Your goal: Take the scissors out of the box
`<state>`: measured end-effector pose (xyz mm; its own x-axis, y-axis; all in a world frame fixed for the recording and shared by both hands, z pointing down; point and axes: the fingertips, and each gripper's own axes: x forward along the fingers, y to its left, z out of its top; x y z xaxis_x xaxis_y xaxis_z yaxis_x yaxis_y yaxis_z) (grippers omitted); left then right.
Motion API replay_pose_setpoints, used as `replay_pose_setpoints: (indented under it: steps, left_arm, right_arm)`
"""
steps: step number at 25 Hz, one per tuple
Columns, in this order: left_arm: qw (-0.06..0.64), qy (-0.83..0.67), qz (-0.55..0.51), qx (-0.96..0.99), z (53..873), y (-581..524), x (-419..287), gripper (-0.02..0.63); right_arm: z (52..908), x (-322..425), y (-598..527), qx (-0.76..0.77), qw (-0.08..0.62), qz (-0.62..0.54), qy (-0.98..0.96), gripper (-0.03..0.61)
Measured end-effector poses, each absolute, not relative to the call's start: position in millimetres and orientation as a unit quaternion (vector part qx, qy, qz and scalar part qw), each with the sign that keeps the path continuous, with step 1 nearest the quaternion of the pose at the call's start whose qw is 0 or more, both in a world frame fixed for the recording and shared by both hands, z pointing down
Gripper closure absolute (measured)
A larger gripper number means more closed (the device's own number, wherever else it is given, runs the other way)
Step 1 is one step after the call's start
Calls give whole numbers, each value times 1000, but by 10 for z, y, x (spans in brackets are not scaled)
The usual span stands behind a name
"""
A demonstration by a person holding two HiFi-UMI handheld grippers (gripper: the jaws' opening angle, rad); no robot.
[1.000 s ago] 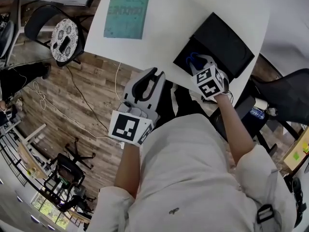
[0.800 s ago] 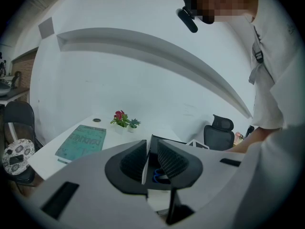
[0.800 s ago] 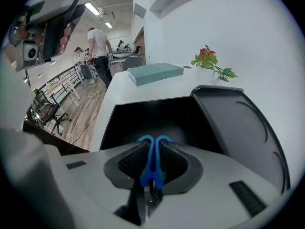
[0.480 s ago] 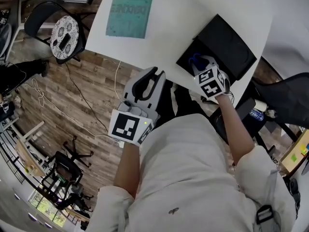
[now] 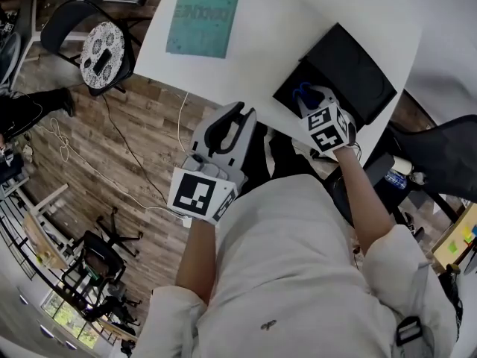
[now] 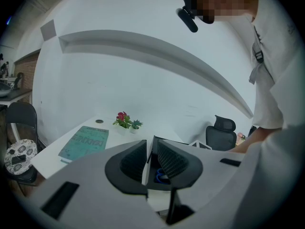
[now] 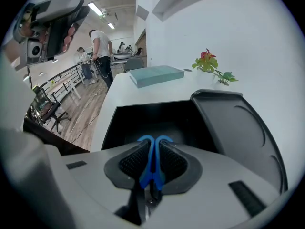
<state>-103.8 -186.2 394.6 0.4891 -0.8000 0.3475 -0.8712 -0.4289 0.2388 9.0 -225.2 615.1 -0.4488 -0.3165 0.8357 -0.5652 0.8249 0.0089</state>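
**A:** Blue plastic handles sit pinched between the ribbed fingers (image 7: 133, 162) of the right gripper (image 7: 153, 149). Those are the scissors (image 7: 152, 171), with their loops pointing into the open black box (image 7: 138, 118). The gripper hides the blades, so I cannot tell whether they are clear of the box.

**B:** So the grip is made. How should the lift go?

**A:** Straight up, I think, with no slackening. The handles look slick and narrow, so a tilt could let them pivot. Clear the box's walls before swinging away, and keep off the lid (image 7: 238, 128) propped open beside the box.

**B:** And the left gripper (image 6: 151, 152)?

**A:** Its fingers are drawn almost together with nothing between them. It hangs off the tabletop (image 5: 276, 36), apart from the box, and need not help.

**B:** What does each view add?

**A:** The right gripper view alone shows the pinch. The head view hides that under the marker cube, but it shows the box at the tabletop's edge and a teal book (image 5: 205, 17) well apart from it. The left gripper view catches a glimpse of blue in the box through its narrow gap.
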Motion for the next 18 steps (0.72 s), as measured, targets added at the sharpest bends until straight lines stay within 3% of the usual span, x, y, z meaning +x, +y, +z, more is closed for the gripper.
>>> replay_pose_setpoints:
  steps: [18]
  left_arm:
    - [172, -497, 88, 846, 3806, -1778, -733, 537]
  right_arm:
    - [5586, 241, -2177, 272, 394, 124, -869, 494]
